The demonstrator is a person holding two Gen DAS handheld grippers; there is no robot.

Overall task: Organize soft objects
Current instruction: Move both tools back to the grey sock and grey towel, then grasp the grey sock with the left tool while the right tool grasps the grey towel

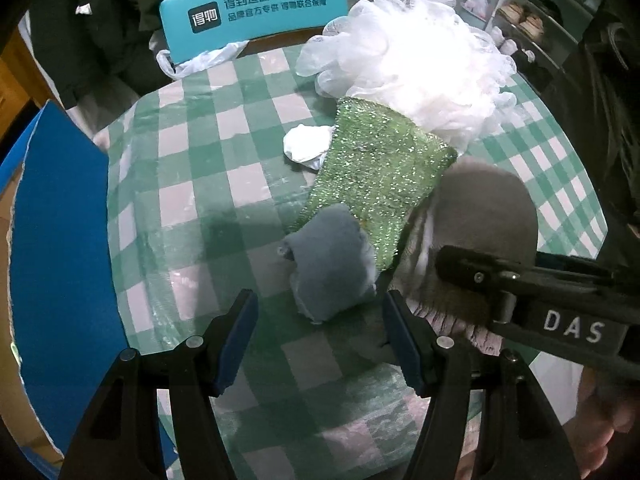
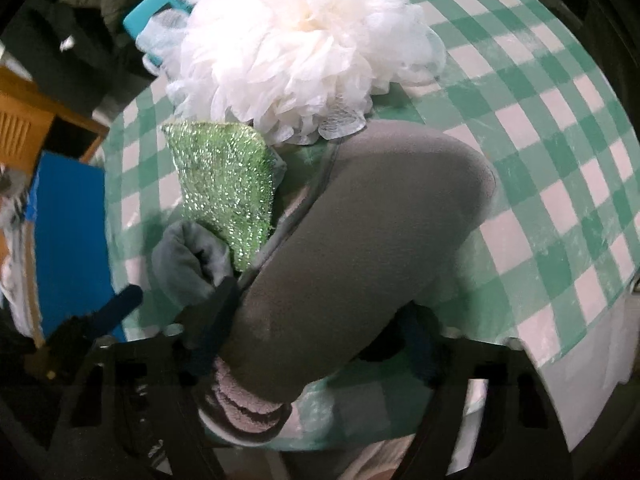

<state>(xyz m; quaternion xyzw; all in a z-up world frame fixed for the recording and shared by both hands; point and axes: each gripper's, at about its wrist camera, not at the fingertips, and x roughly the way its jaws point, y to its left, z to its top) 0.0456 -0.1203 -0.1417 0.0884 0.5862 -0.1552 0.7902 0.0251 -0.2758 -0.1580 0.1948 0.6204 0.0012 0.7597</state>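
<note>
Soft things are seen gathered in the upper right half of the left wrist view, on a table point(image 1: 192, 184) covered in green-and-white check. A frilly white bath pouf point(image 1: 416, 64) lies at the top, a glittery green scouring cloth point(image 1: 380, 176) slants below it, and a small grey plush pad point(image 1: 332, 260) rests at the cloth's lower end, with a crumpled white scrap point(image 1: 306, 146) to the left. The left gripper point(image 1: 320, 340) is held wide open just below the pad, nothing gripped; a pick-up appears to be prepared. A blue board point(image 1: 60, 240) stands at the left edge.

In the right wrist view, a smooth brown slipper point(image 2: 360, 232) with a ribbed pinkish lining fills the centre, its rounded toe pointed up right. The right gripper point(image 2: 316, 344) is set astride the slipper's opening end, one blue pad against its left side, the other in shadow at the right; whether it is actually clamped cannot be told. The pouf point(image 2: 304, 52) and cloth point(image 2: 224, 184) lie above.
</note>
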